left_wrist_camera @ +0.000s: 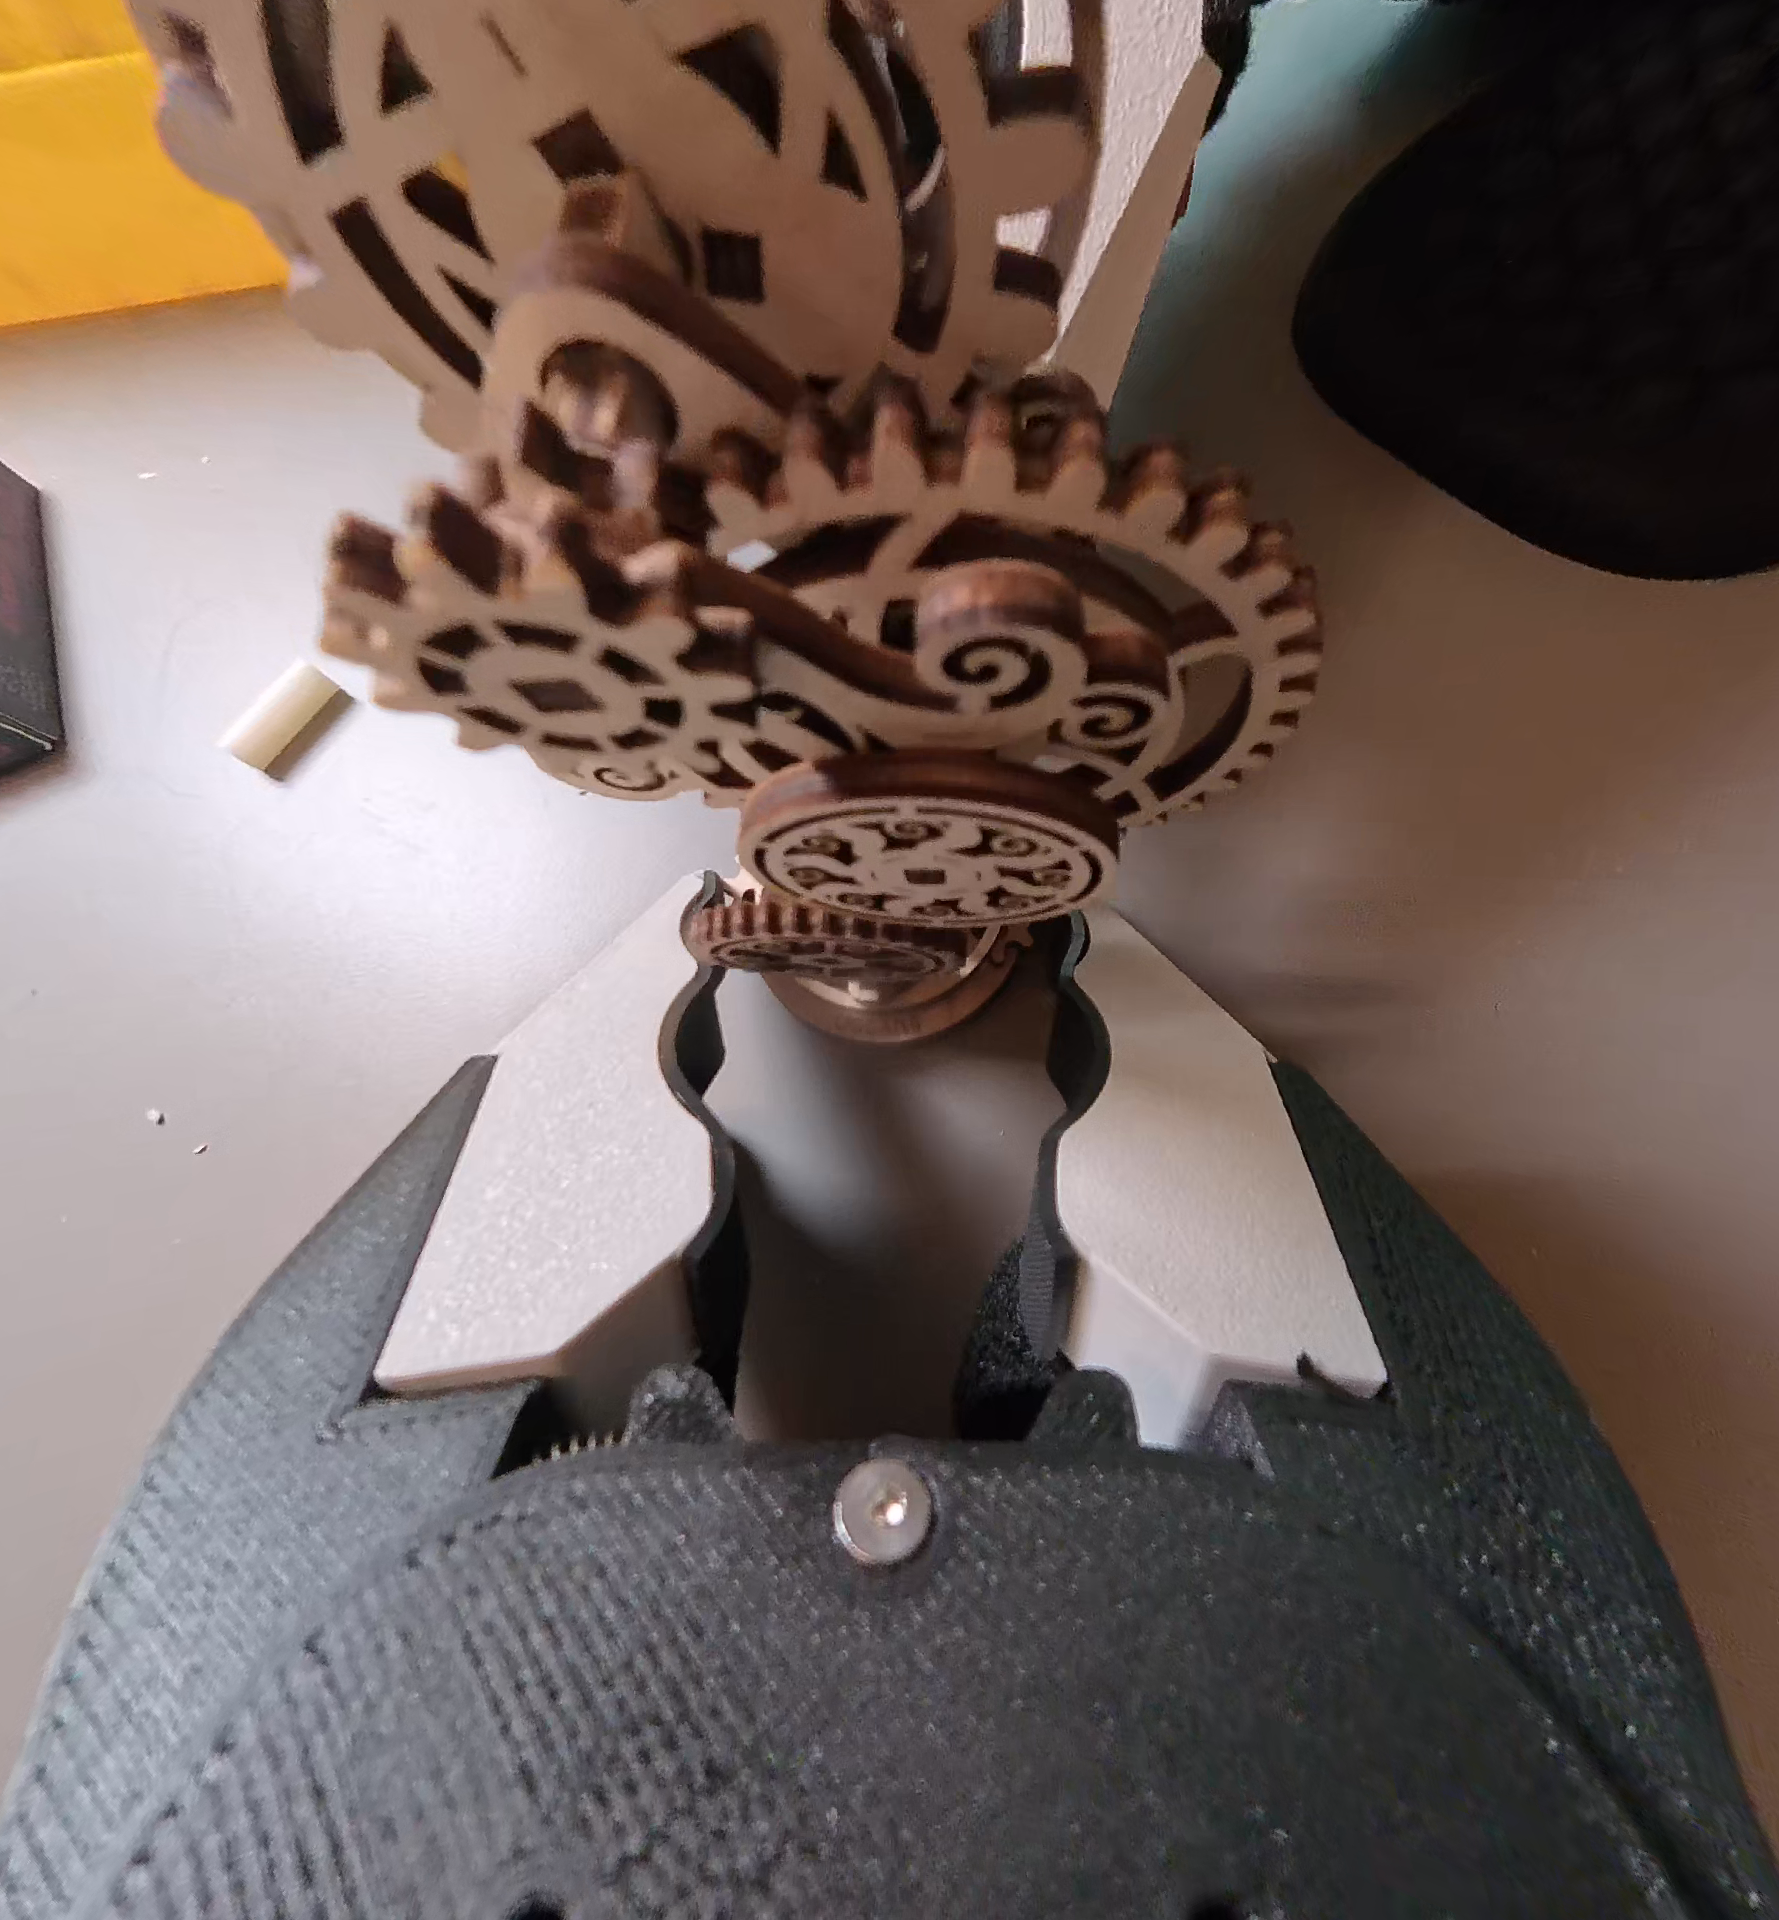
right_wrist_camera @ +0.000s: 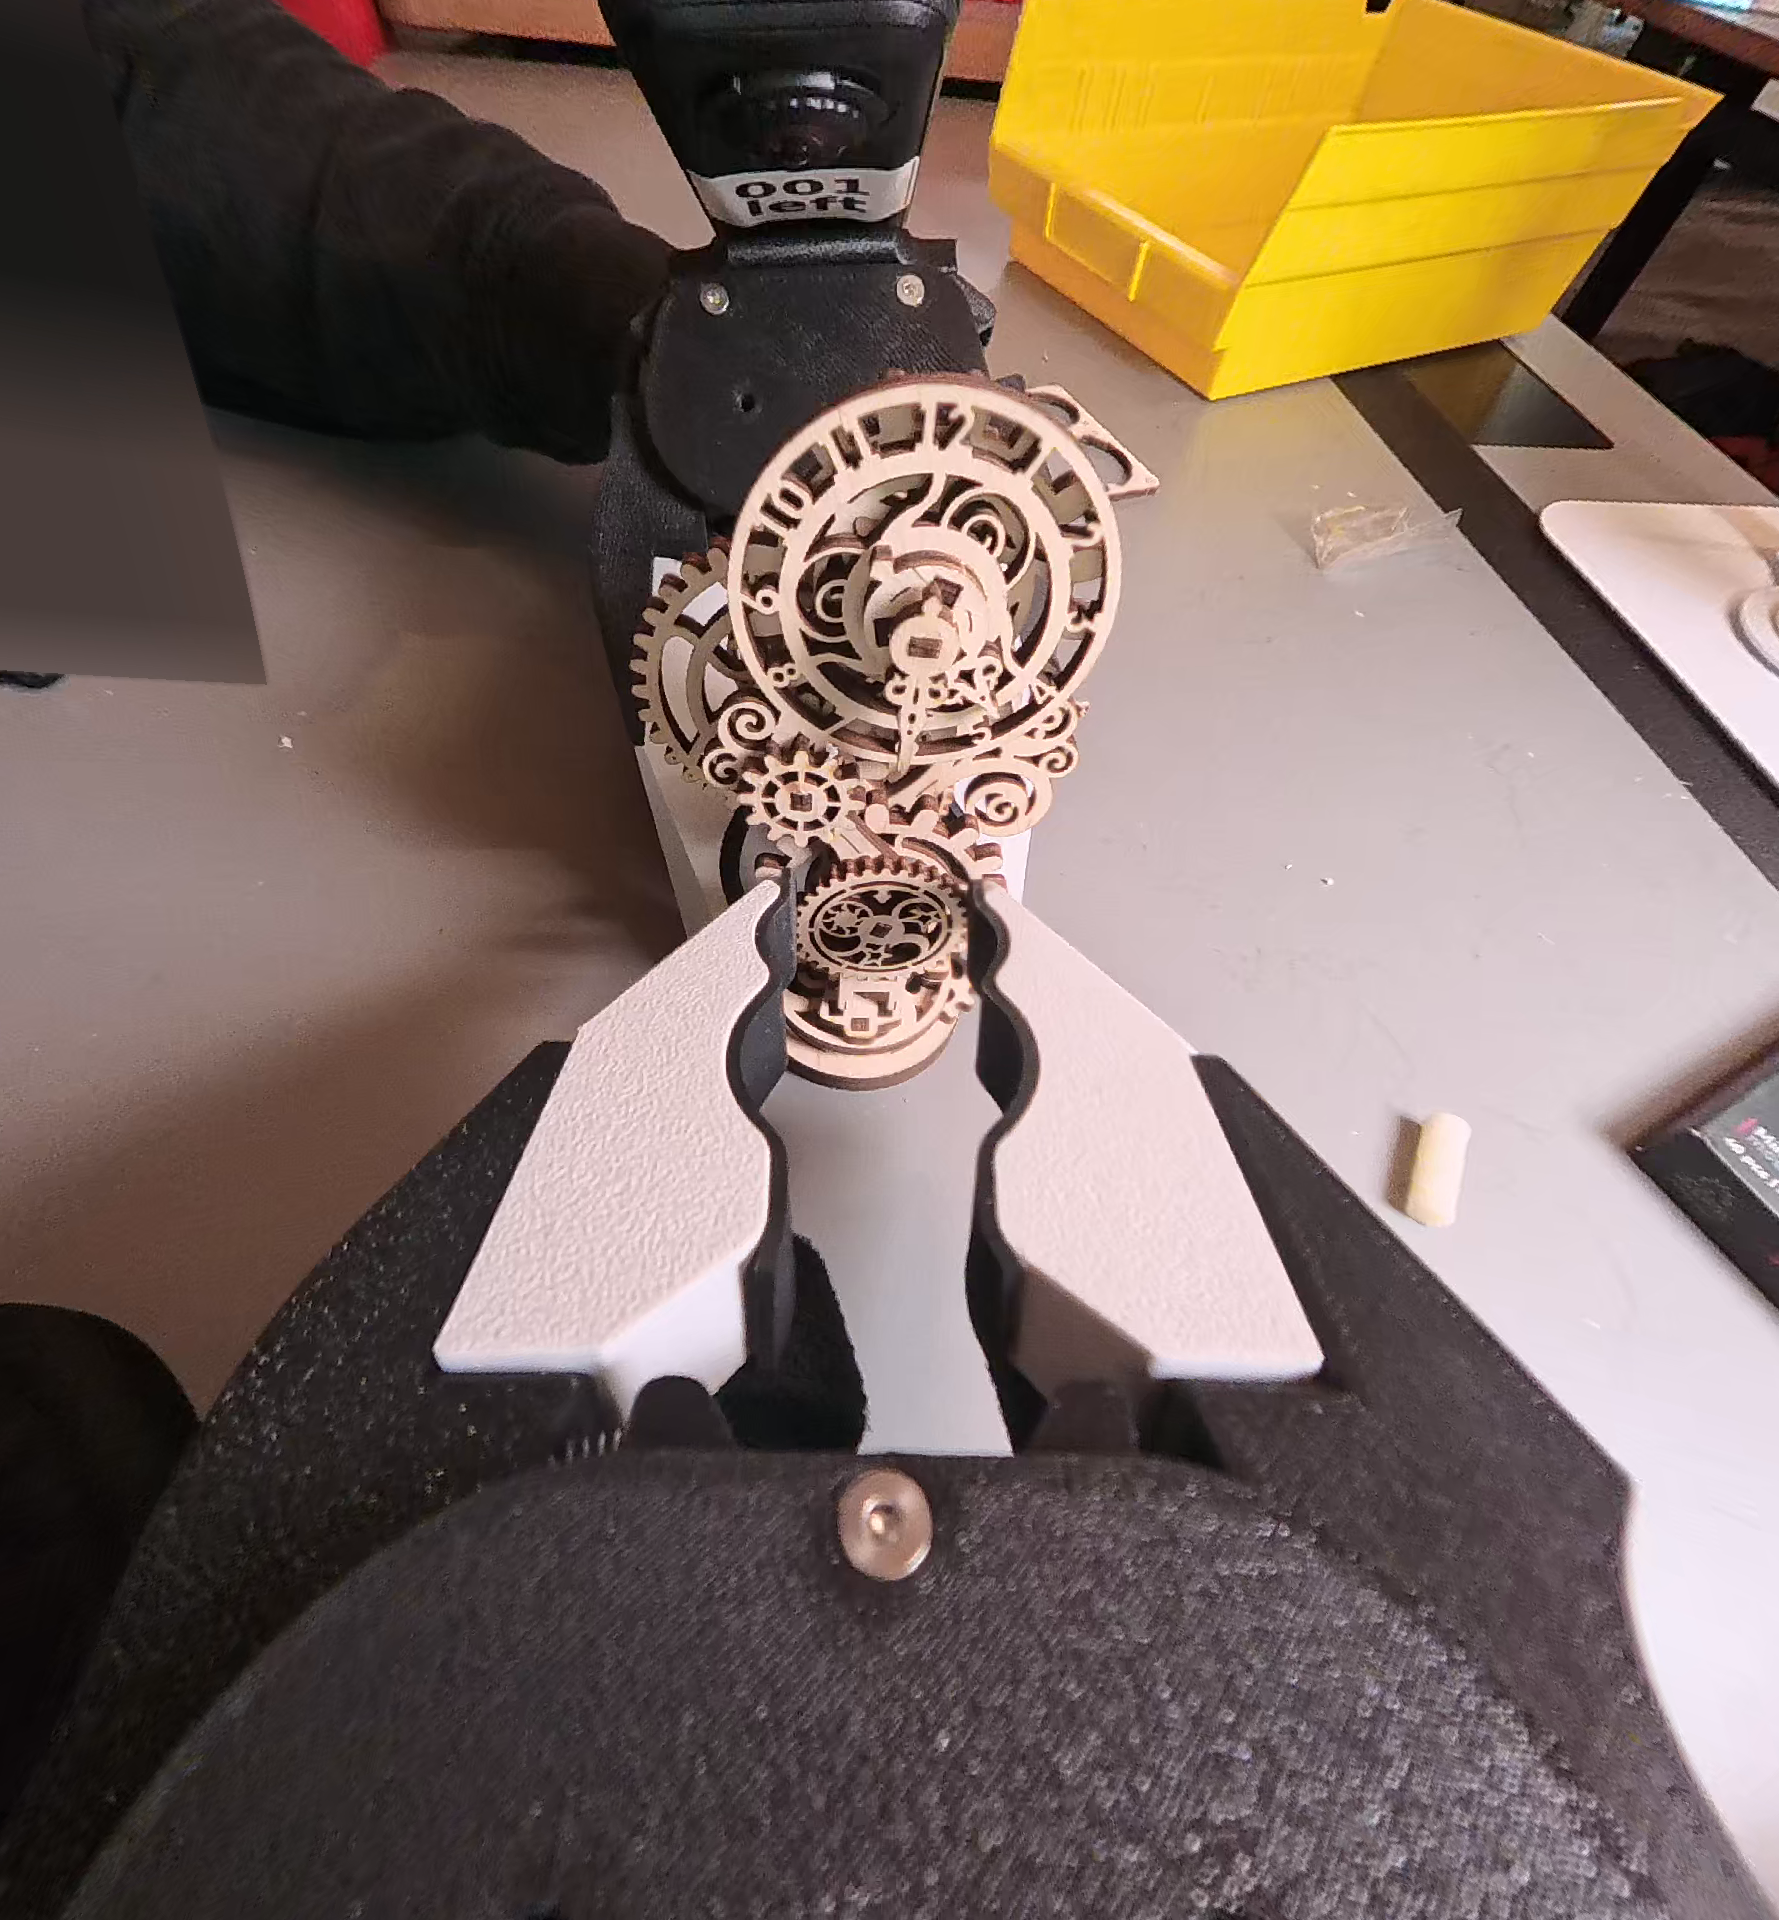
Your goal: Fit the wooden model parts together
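Note:
A wooden clock model [right_wrist_camera: 916, 623] with a dial and several gears stands on the grey table [right_wrist_camera: 1384, 831]. In the right wrist view my right gripper [right_wrist_camera: 883, 904] is shut on the small round gear [right_wrist_camera: 883, 920] low on the model's front, one pad on each side of its teeth. My left gripper [left_wrist_camera: 890, 914] comes in from behind and above. Its pads close on the model's lower part [left_wrist_camera: 864, 940] just above the round base [left_wrist_camera: 885, 1018]. The model [left_wrist_camera: 812, 623] fills the left wrist view, blurred up close. The left gripper's black body [right_wrist_camera: 812, 343] shows behind the dial.
A yellow bin [right_wrist_camera: 1332, 177] stands at the back, also in the left wrist view [left_wrist_camera: 54, 156]. A dark box [right_wrist_camera: 1758, 1216] and a small pale stick [right_wrist_camera: 1430, 1169] lie near the table's edge. A black-gloved hand [right_wrist_camera: 345, 229] holds the left gripper. A white tray [right_wrist_camera: 1695, 623] lies at the right. Across from one pair of fingers to the other is roughly 5 cm. Between my left fingertips and the small pale stick [right_wrist_camera: 1430, 1169] there is roughly 11 cm. It turns up in the left wrist view [left_wrist_camera: 283, 705] as well.

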{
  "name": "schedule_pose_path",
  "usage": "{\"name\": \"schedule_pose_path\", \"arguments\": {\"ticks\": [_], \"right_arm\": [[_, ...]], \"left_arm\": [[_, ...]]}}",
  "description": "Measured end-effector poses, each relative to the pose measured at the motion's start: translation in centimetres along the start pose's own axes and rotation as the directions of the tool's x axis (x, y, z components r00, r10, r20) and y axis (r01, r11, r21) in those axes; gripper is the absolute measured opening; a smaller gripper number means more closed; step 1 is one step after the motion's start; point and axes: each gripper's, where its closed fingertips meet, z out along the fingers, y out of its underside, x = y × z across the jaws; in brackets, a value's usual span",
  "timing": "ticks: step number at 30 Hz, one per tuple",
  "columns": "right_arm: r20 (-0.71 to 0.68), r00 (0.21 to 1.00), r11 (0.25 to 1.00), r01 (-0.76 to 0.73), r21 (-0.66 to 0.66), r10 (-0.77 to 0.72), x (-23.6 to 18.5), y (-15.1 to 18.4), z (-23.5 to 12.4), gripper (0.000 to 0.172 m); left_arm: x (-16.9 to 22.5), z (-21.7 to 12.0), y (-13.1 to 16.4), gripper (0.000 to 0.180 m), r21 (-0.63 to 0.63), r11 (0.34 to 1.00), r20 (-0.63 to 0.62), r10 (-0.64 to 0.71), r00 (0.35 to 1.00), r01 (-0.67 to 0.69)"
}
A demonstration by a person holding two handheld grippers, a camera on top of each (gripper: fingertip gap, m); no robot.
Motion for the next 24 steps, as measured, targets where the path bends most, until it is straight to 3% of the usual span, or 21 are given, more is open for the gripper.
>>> {"name": "schedule_pose_path", "arguments": {"ticks": [6,10,14,24], "right_arm": [[-0.005,1.0,1.0,-0.001,-0.008,0.001,0.1,0.1,-0.3,0.031],[-0.008,1.0,1.0,0.004,-0.026,-0.004,0.0,0.0,-0.5,0.053],[-0.022,1.0,0.999,0.01,-0.033,-0.011,0.2,0.2,0.0,0.06],[0.0,1.0,0.998,-0.028,0.06,0.028,0.3,-1.0,-0.4,0.042]], "left_arm": [[0.0,0.0,0.0,0.061,0.0,1.0,0.0,0.0,1.0,0.0],[0.0,0.0,0.0,0.061,0.0,1.0,0.0,0.0,1.0,0.0],[0.0,0.0,0.0,0.061,0.0,1.0,0.0,0.0,1.0,0.0],[0.0,0.0,0.0,0.061,0.0,1.0,-0.003,0.0,1.0,0.0]]}}
